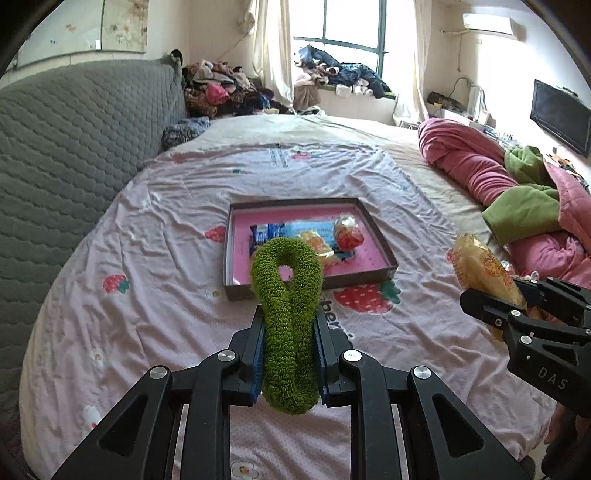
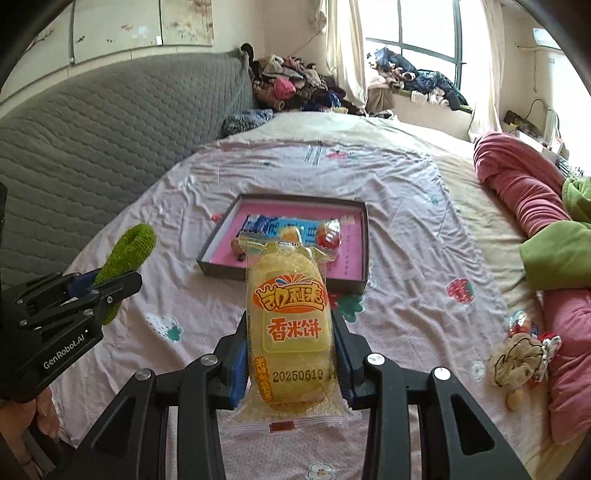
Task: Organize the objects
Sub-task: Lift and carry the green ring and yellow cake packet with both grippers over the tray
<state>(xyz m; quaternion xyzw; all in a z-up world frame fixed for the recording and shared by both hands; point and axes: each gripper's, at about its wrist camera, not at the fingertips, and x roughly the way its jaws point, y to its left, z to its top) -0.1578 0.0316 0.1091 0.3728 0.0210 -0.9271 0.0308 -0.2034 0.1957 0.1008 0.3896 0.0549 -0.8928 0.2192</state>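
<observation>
- Pink bedsheet (image 1: 155, 229) printed with strawberries covered the bed under both my tools, wrinkled all over.
- Nearest to me, my left gripper (image 1: 288, 332) was clenched on a green fuzzy hair tie (image 1: 286, 295); its blue pads pinched the loop at mid-length, so the rounded end with the hole stood up past the fingertips, clear of the sheet.
- My right gripper (image 2: 290, 332) was clamped on a yellow rice cracker packet (image 2: 291, 325), the pads pressing its two long sides, the printed face turned toward the camera and the crimped top end pointing away from me.
- From the left wrist view that right tool showed at the right edge, the packet sticking up out of it; from the right wrist view the left tool showed at the left edge with the green loop poking out.
- Beyond both fingertips lay a shallow dark tray (image 1: 384, 254) with a pink floor, resting flat on the sheet.
- Inside it I saw a blue wrapper (image 1: 280, 230), a small orange-red sweet (image 1: 347, 232) and another yellow packet (image 1: 317, 245), all close together.
- To the right, near a small plush toy (image 2: 517, 362), a pink and green quilt (image 1: 517, 206) was bunched up.
- Farther off, a grey quilted headboard (image 1: 74, 140) ran along the left.
- Farthest away, heaped clothes (image 1: 221, 88) sat by the window (image 1: 351, 29).
</observation>
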